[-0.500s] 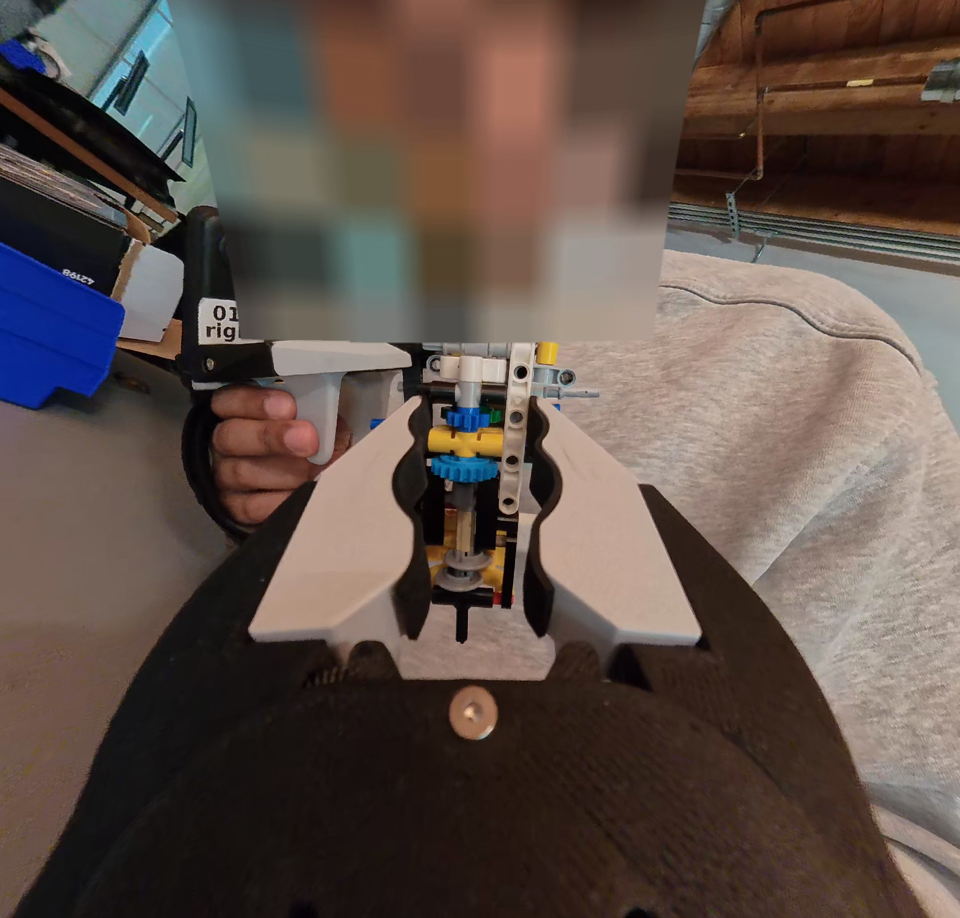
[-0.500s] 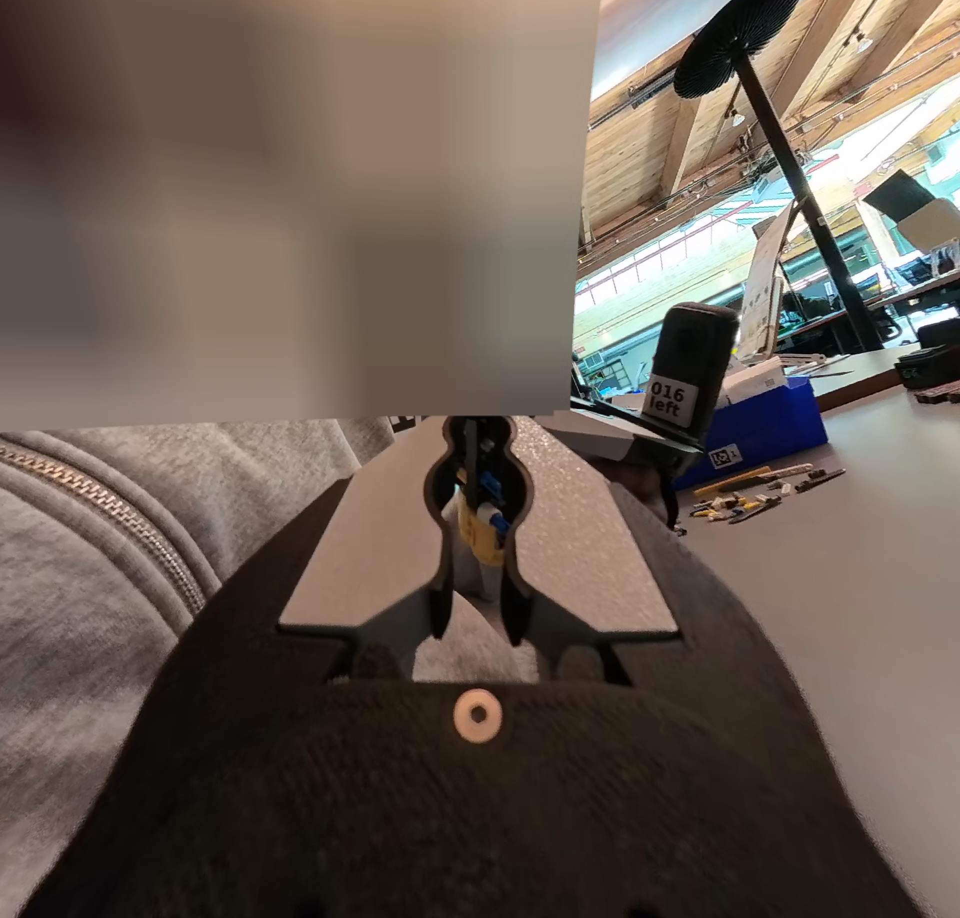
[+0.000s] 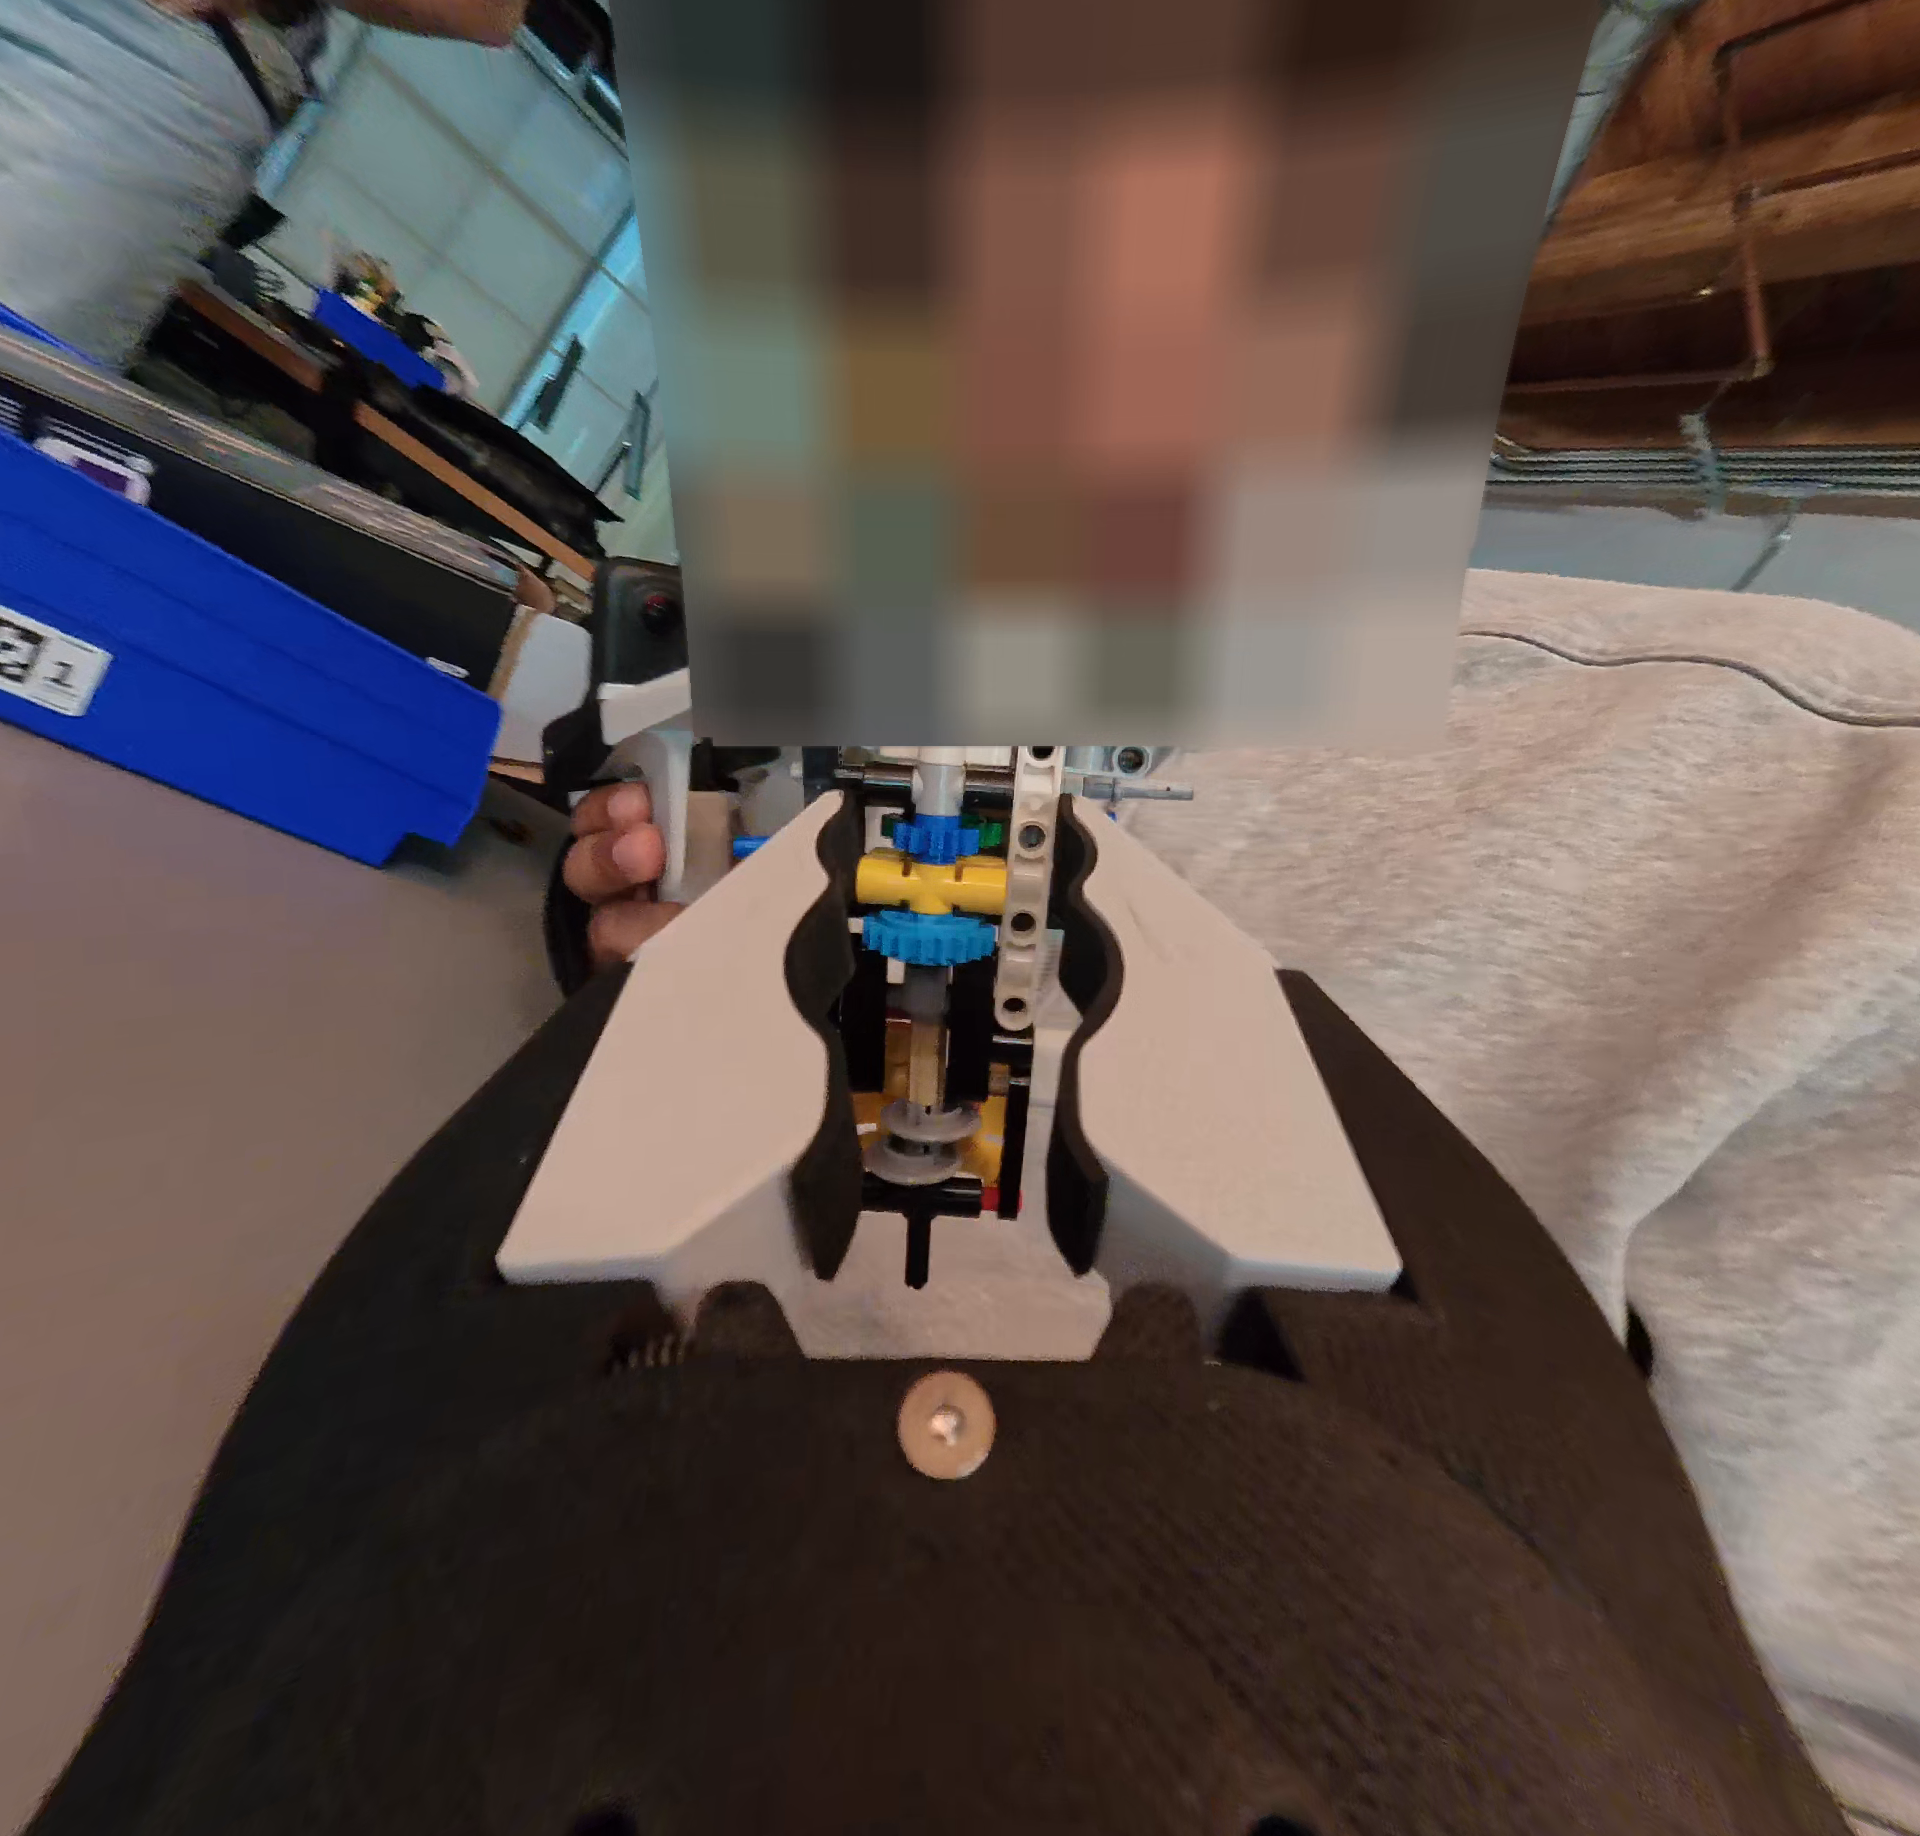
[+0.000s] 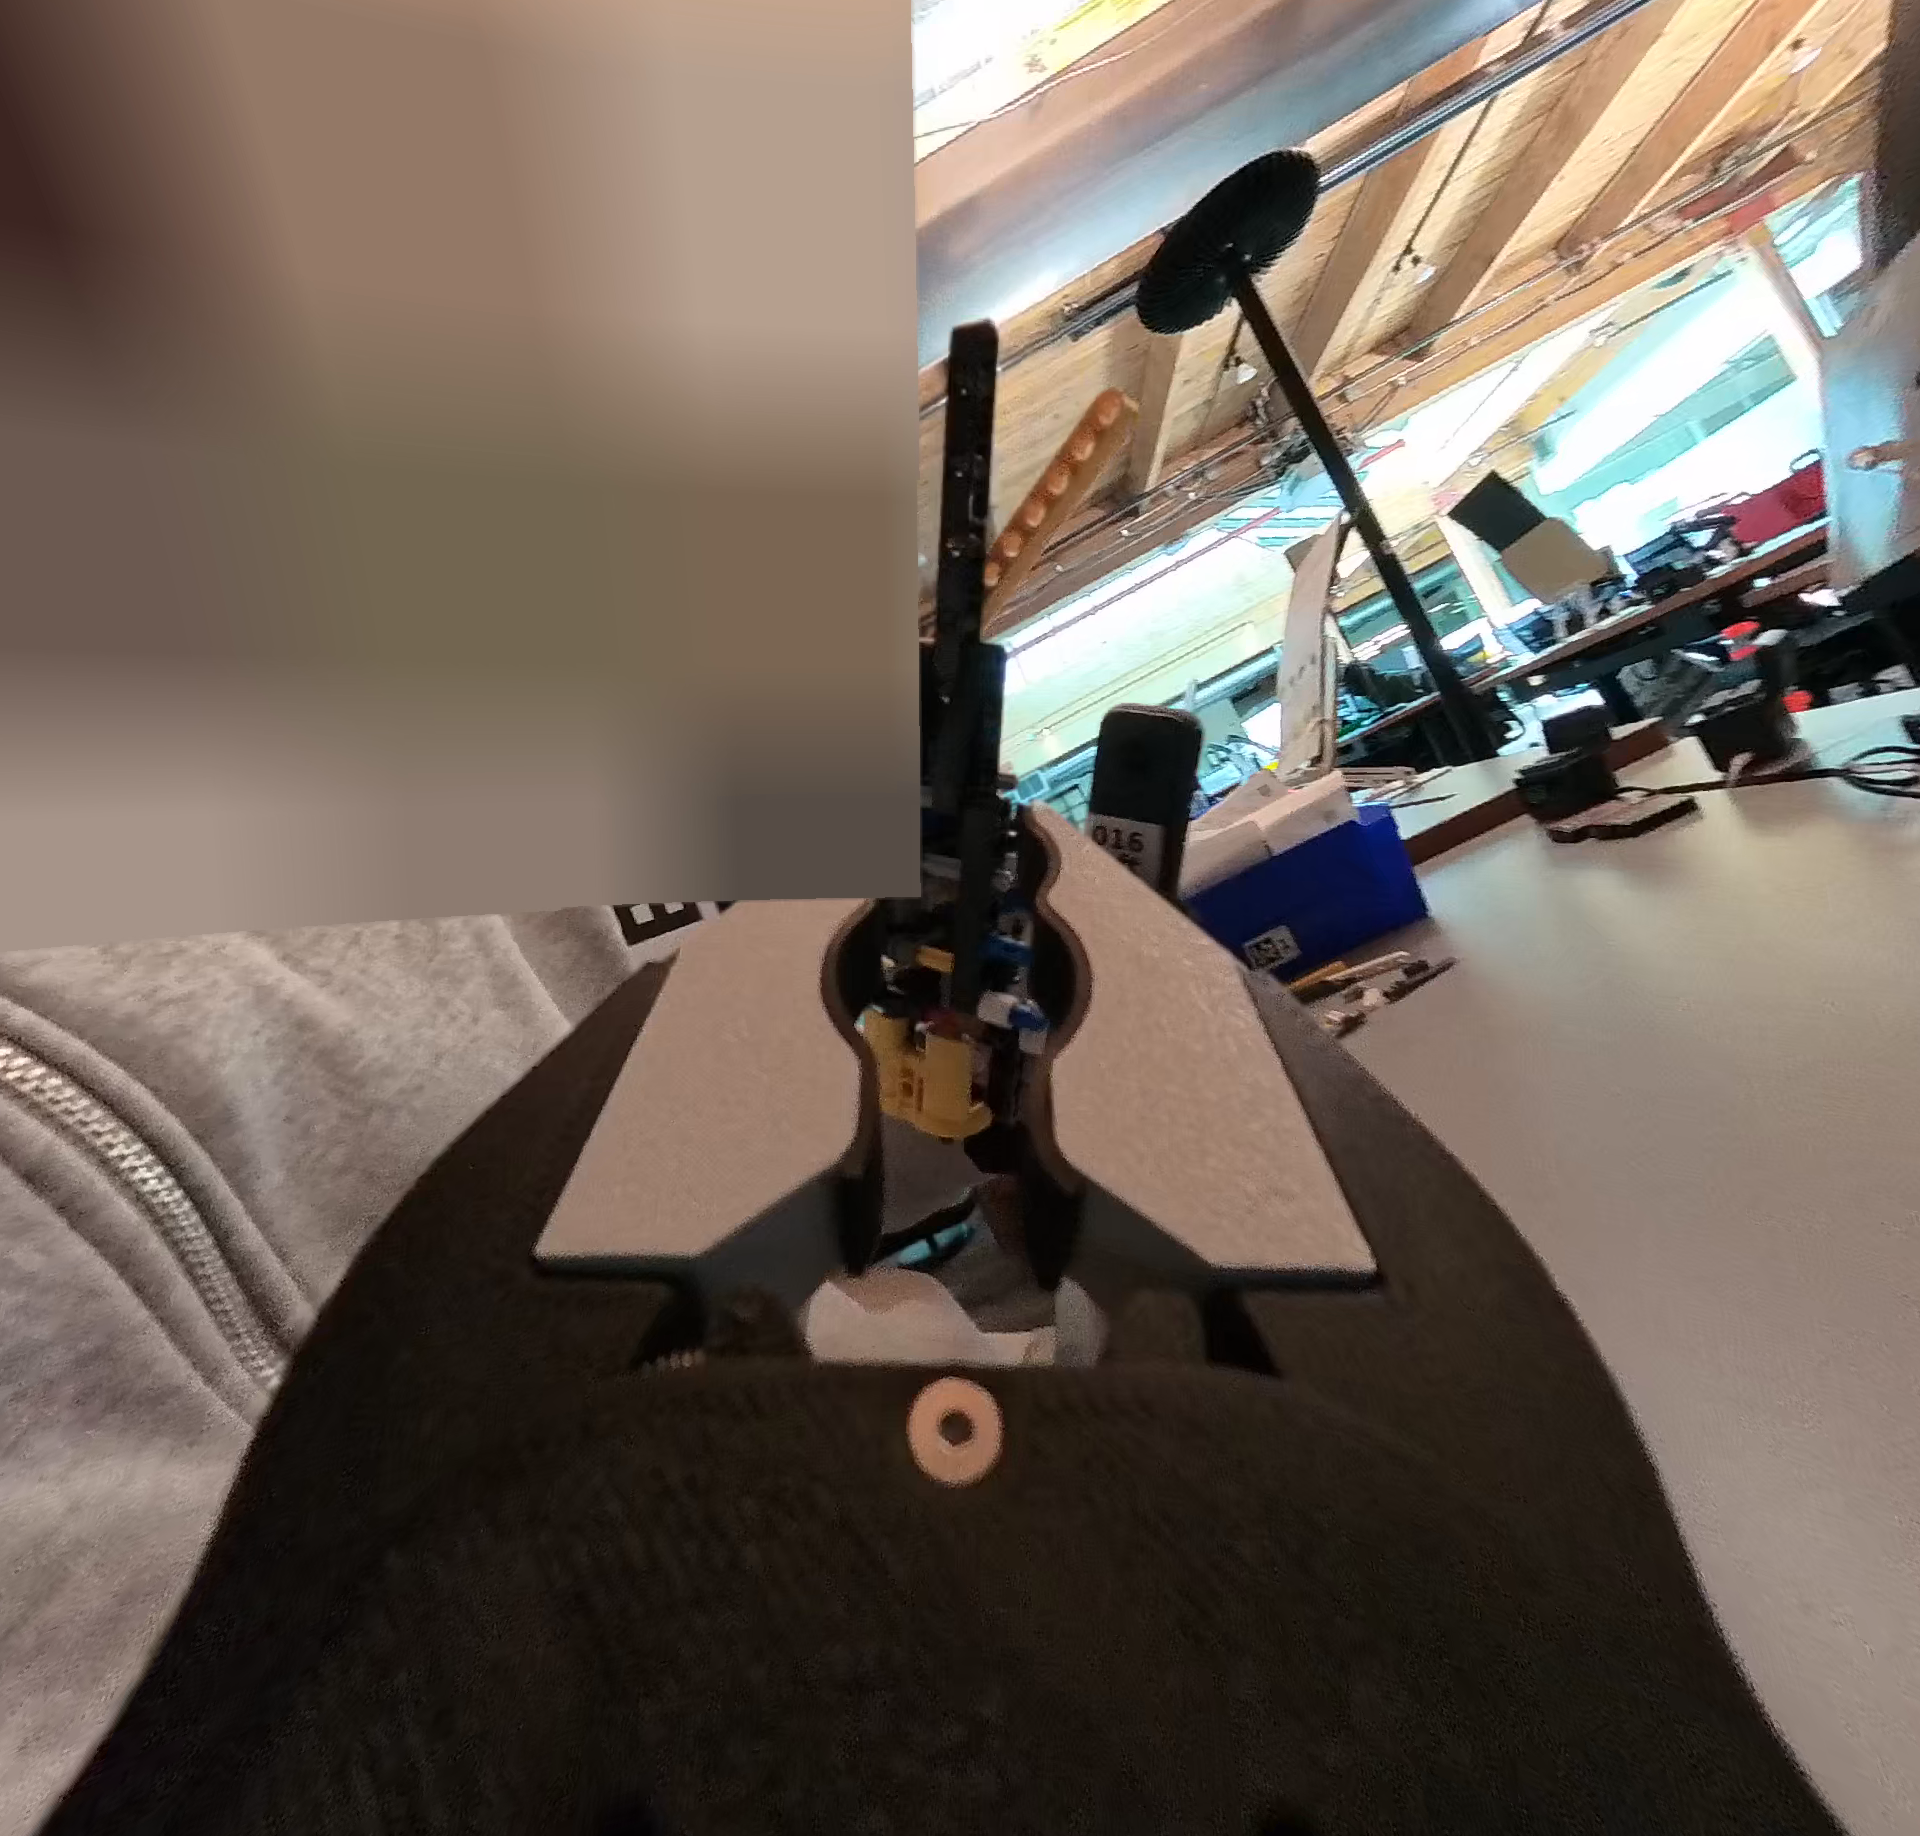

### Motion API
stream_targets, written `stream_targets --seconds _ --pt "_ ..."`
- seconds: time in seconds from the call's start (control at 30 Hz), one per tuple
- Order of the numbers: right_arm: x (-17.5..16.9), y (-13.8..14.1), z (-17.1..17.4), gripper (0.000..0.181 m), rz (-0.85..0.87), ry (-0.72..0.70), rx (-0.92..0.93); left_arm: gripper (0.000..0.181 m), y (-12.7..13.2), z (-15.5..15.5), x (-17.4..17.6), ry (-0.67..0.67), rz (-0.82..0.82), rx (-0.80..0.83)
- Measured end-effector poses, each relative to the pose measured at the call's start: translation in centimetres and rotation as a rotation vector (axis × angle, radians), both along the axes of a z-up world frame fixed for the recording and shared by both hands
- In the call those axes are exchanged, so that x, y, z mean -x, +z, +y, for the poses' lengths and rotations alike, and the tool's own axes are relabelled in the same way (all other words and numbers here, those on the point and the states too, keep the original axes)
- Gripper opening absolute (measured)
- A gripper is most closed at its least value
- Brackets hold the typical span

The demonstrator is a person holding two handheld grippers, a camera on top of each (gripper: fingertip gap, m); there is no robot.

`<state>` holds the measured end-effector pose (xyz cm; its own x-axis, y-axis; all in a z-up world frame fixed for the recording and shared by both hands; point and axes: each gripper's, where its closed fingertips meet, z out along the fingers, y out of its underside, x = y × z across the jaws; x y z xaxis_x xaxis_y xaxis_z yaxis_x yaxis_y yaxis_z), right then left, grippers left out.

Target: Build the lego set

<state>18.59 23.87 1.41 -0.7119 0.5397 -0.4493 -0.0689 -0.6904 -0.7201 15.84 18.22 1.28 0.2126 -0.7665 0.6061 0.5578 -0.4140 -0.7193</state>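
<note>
The lego assembly (image 3: 935,955) is held in the air close to a person's grey sweatshirt. In the left wrist view it shows blue gears, a yellow connector, a grey holed beam and a black frame. My left gripper (image 3: 951,820) is shut on its sides. In the right wrist view my right gripper (image 4: 956,882) is shut on the assembly's yellow and black end (image 4: 925,1080). A long black beam (image 4: 961,581) rises from it, with an orange holed beam (image 4: 1049,498) beside it. The right gripper's trigger and the hand on it (image 3: 623,851) show left of the assembly.
A blue bin (image 3: 239,685) stands on the grey table to the left, and also shows in the right wrist view (image 4: 1320,872). Loose lego pieces (image 4: 1361,981) lie beside it. A black pole with a round disc (image 4: 1226,238) stands behind. The sweatshirt (image 3: 1558,955) fills the right side.
Both grippers keep their hold and have turned with the assembly. The blue bin now looms larger on the left, and the long black beam now shows above the right fingers.
</note>
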Motion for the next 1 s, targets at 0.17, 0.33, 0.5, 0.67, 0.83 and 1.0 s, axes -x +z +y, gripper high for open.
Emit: stream_targets --seconds 0.17,0.33,0.5,0.67,0.83,1.0 --pt "0.5 -0.6 0.1 0.023 -0.039 -0.05 -0.044 0.034 -0.2 0.1 0.8 0.099 0.028 -0.004" --pt "1.1 -1.2 -0.4 0.028 -0.069 -0.071 -0.09 0.034 -0.3 -0.3 1.3 0.147 0.037 -0.012" --pt "1.4 -1.4 -0.8 0.03 -0.077 -0.083 -0.114 0.034 -0.3 -0.8 1.7 0.173 0.036 -0.019" --pt "1.6 -1.5 -0.3 0.03 -0.089 -0.1 -0.088 0.034 -1.0 -0.9 2.7 0.236 0.077 0.024" --pt "1.7 -2.2 1.6 0.029 -0.127 -0.197 -0.084 0.034 -5.2 1.1 6.5 0.468 0.318 0.299" --pt "1.1 -2.1 3.3 0.027 -0.125 -0.244 -0.047 0.034 -10.4 1.7 12.7 0.621 0.77 0.629"
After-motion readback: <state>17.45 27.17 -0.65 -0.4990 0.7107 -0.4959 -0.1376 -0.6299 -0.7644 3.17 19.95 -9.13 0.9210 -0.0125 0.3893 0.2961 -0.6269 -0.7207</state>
